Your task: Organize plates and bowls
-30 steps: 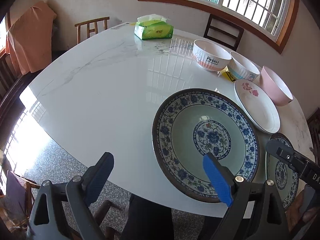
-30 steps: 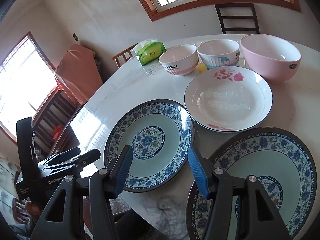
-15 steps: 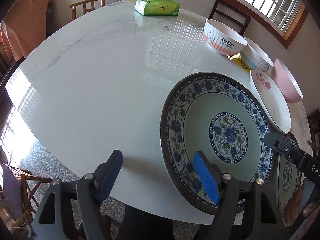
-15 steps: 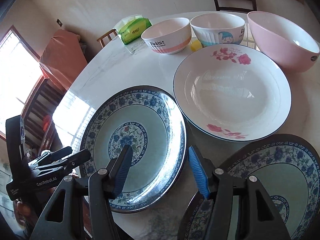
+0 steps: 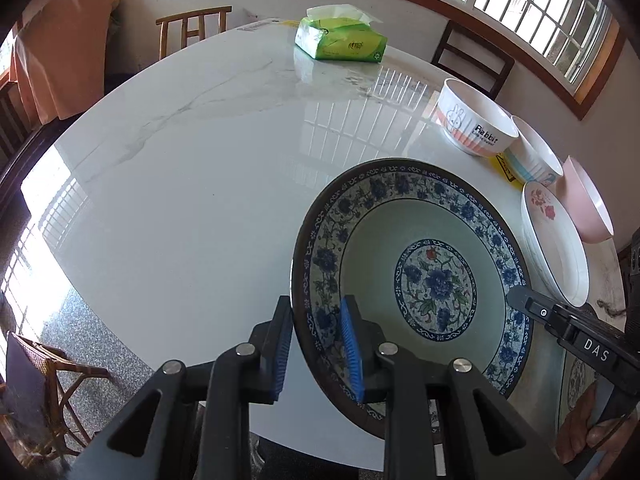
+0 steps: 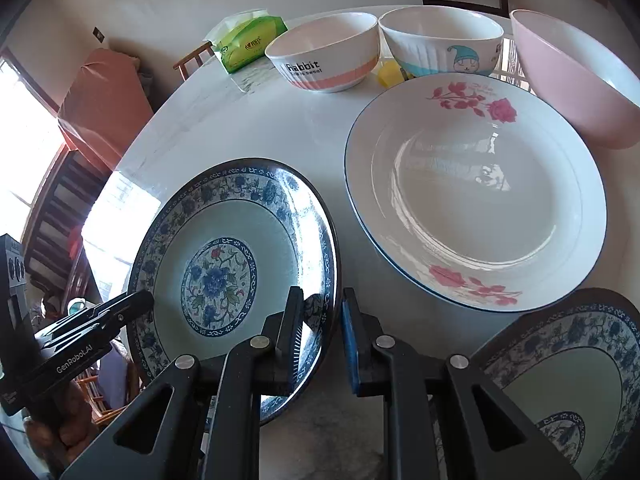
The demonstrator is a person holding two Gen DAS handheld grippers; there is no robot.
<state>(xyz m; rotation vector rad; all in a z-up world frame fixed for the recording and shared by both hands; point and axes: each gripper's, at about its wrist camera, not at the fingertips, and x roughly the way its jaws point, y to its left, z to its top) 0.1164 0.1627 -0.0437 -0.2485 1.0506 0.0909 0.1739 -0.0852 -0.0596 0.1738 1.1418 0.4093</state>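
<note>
Gripping the near-left rim of the blue floral plate [image 5: 416,280], the left gripper [image 5: 316,344] has its jaws clamped w/ the rim between the pads: one pad outside/under the edge, the other on the inner face. Right gripper [image 6: 320,340] straddles the same plate's right rim [image 6: 236,276], jaws closed in on it; actual contact can't be told. Plate sits tilted at the near edge of the white marble table [image 5: 192,208]. Just right of it, a second blue floral plate [image 6: 572,380], partly behind the right gripper. Farther, a white rose plate [image 6: 476,196]. Beyond that a row of bowls: Rabbit bowl [image 6: 324,56], cartoon bowl [image 6: 440,46], pink bowl [image 6: 572,76]. Green tissue pack [image 5: 340,38] at far side, well apart.
</note>
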